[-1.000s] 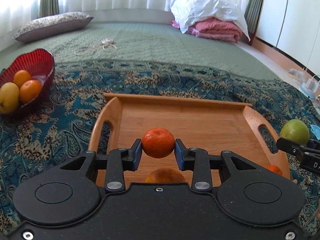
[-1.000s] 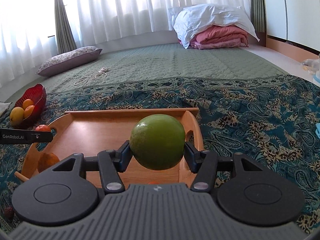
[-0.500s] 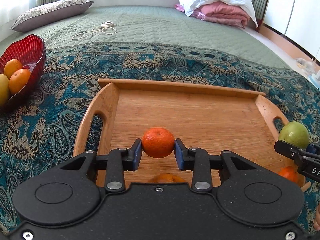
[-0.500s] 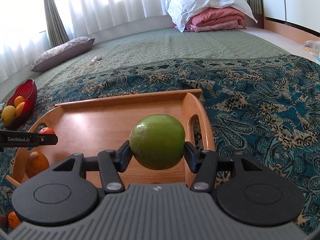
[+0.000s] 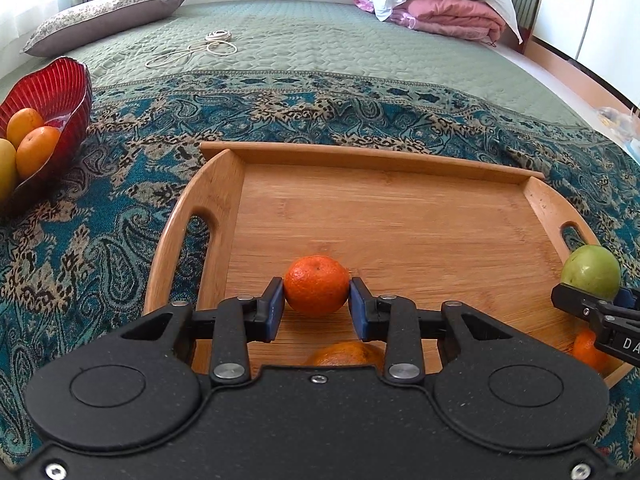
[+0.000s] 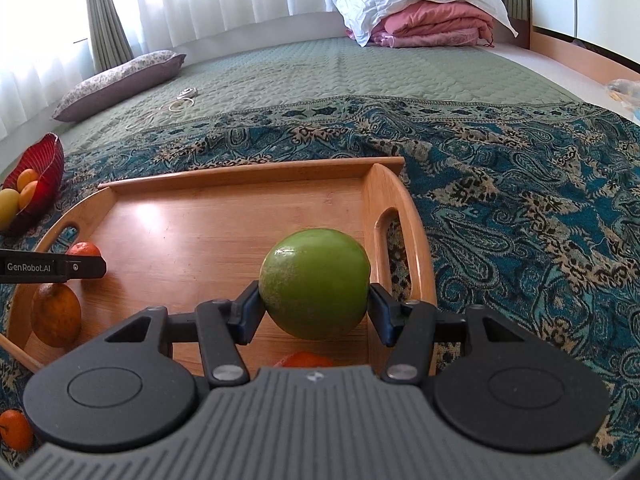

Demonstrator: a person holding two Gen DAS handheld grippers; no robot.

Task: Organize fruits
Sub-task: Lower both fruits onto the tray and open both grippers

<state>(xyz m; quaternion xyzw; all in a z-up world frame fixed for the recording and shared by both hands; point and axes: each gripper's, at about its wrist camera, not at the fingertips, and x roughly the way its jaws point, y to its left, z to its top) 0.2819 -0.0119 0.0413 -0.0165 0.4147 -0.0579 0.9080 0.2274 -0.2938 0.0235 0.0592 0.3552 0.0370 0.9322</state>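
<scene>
1. The left gripper [image 5: 316, 308], matte black with blue pads, has its fingers [image 5: 274, 308] pinching a small, round, dimpled mandarin [image 5: 316, 285] just above the tray floor.
2. The right gripper [image 6: 314, 308] has its fingers [image 6: 380, 314] pinching a large, smooth, glossy green fruit [image 6: 314, 283], near the tray's right handle.
3. The wooden tray [image 5: 400, 216] shows fine bamboo grain, low straight walls and curved ends with slotted handles. Other orange fruits [image 6: 56, 314] lie on its near part.
4. The tray lies on a teal paisley throw [image 5: 100, 240], woven and slightly wrinkled.
5. Left, a ribbed red glass bowl [image 5: 60, 84] holds orange and yellow fruit.
6. Beyond, a quilted green bedspread [image 5: 320, 56] carries a coiled white cord [image 5: 192, 50], a flat floral pillow [image 5: 104, 12] and folded pink bedding [image 5: 452, 14].
</scene>
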